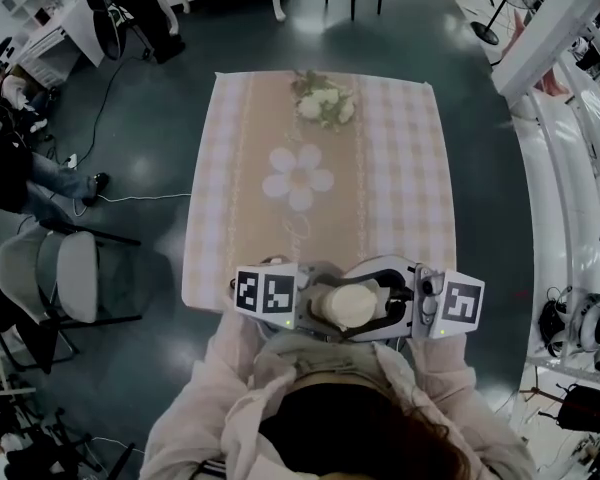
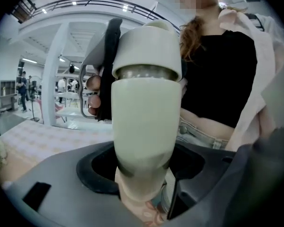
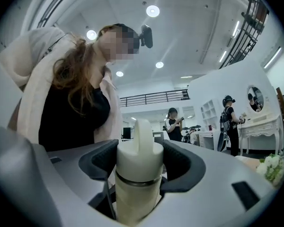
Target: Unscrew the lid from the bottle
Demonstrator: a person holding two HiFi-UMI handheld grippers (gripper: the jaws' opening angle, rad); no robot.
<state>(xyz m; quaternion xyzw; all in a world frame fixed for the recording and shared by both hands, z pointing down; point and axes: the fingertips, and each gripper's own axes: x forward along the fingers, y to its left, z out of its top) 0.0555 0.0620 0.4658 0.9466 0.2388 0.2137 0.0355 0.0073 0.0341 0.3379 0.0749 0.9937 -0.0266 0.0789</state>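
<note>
At the near edge of the table (image 1: 420, 168), a little to the right of its middle, the person holds both grippers up close to the body, and the bottle (image 2: 144, 122) is in the air between them, not resting on the cloth. The left gripper (image 2: 144, 167) is clenched on the pale green body of the bottle: its two dark pads press on both sides of the lower part, and below them a pinkish end of the bottle shows, too blurred to describe more. The bottle stands with its lid (image 3: 139, 157) pointing away from the jaws, up toward the person's head. The lid is white, with a flat tab on its top and a thin metal ring just under it, and it sits on the bottle's neck. The right gripper (image 3: 139, 165) has its jaws around this lid, and the dark pads touch the lid on the left and the right side, so it is grasping the lid. In the left gripper view, fingers (image 2: 93, 82) of the person's hand are around a dark handle just beside the lid. At the far edge of the table lies a bouquet (image 1: 325, 103) of pale flowers, and a white flower pattern (image 1: 298, 178) is on the middle of the checked cloth. A chair (image 1: 65, 273) stands on the floor, well apart from the left edge.
</note>
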